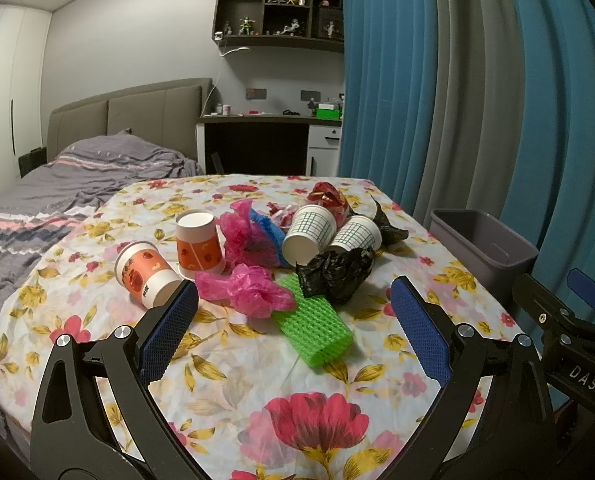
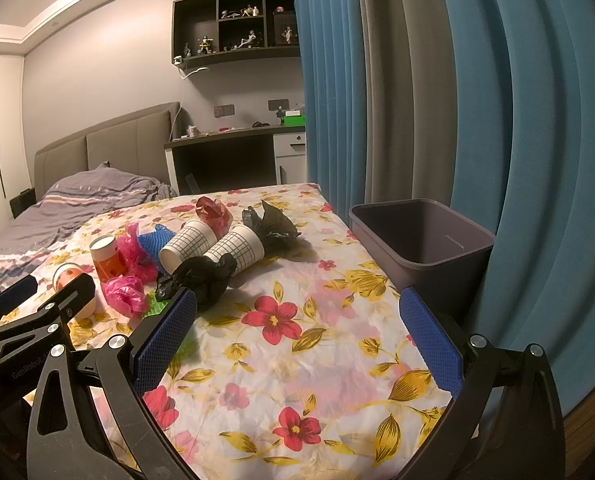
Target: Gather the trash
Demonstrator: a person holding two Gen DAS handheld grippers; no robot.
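Nothing looks collected yet: the grey bin [image 2: 421, 240] at the tabletop's right edge sits empty, while cups [image 1: 309, 234] and crumpled bags [image 1: 337, 274] crowd mid-table. Left gripper [image 1: 293, 334] and right gripper [image 2: 297, 340] gape wide, empty.

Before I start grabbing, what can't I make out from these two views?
- Bin floor: right wrist view, near wall hides it; left wrist view crops it.
- Green mesh sleeve: right view, the right gripper finger covers most.
- Trash behind the grid cups: hidden in both.
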